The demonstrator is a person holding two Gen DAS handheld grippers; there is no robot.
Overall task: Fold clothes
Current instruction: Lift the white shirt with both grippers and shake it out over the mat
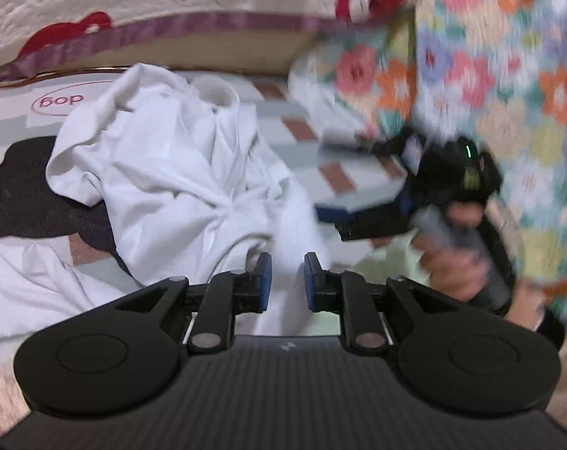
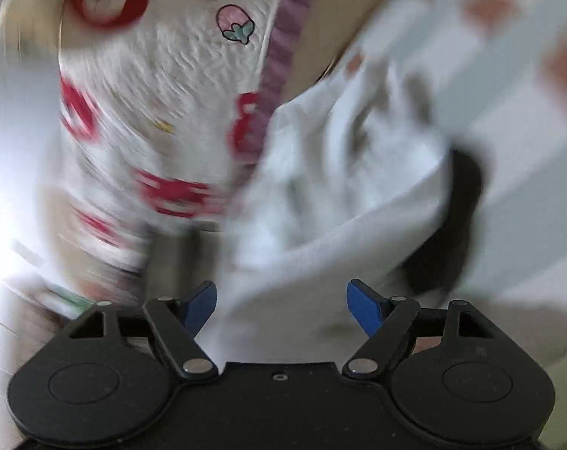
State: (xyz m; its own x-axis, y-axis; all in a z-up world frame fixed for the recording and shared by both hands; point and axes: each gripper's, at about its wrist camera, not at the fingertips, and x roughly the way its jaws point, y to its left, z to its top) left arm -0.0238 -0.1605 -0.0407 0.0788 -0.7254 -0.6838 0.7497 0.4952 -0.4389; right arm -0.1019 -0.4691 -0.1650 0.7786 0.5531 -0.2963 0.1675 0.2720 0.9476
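A crumpled white garment (image 1: 163,172) lies on a checked mat with a black cartoon print. A strip of its cloth runs between the blue pads of my left gripper (image 1: 287,281), whose jaws stand a small gap apart around it. My right gripper (image 1: 343,221) shows in the left wrist view at the right, held in a hand, blurred. In the right wrist view my right gripper (image 2: 281,309) is wide open, with the white garment (image 2: 339,195) just ahead of its blue fingertips. That view is motion-blurred.
A bed edge with a cream quilt (image 1: 77,3) printed with red shapes and a purple trim runs along the back. A floral blanket (image 1: 489,75) hangs at the right. The checked mat (image 1: 291,127) extends toward the bed. The quilt (image 2: 163,86) fills the left of the right wrist view.
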